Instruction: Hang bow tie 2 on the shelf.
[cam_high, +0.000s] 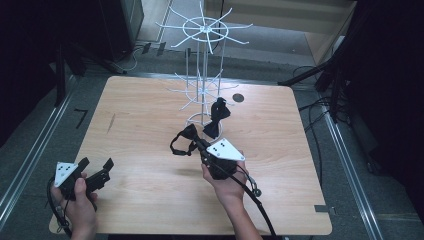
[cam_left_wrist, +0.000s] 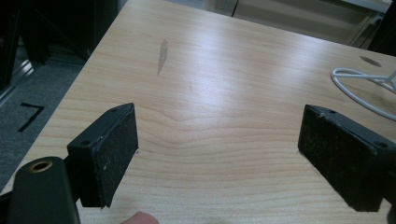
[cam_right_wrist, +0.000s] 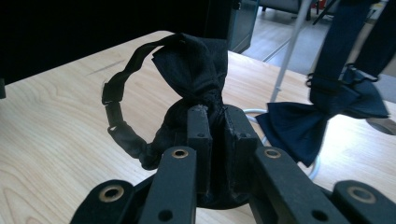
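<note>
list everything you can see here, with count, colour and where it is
bow tie in the claw: 1, black, with a strap loop, clamped in the right claw just off the table, in front of the rack
hanging bow tie: 1, dark navy or black, hanging on the rack's right side, low near its base ring
display rack: 1, white wire, upright at the table's far middle, spoked hooks on top
table: 1, light wood, rounded corners, a dark round hole at its far edge
tape mark: 1, black, on the grey floor left of the table
left claw: 1, black, jaws apart, nothing between them, near left corner
right claw: 1, black, shut on the bow tie
</note>
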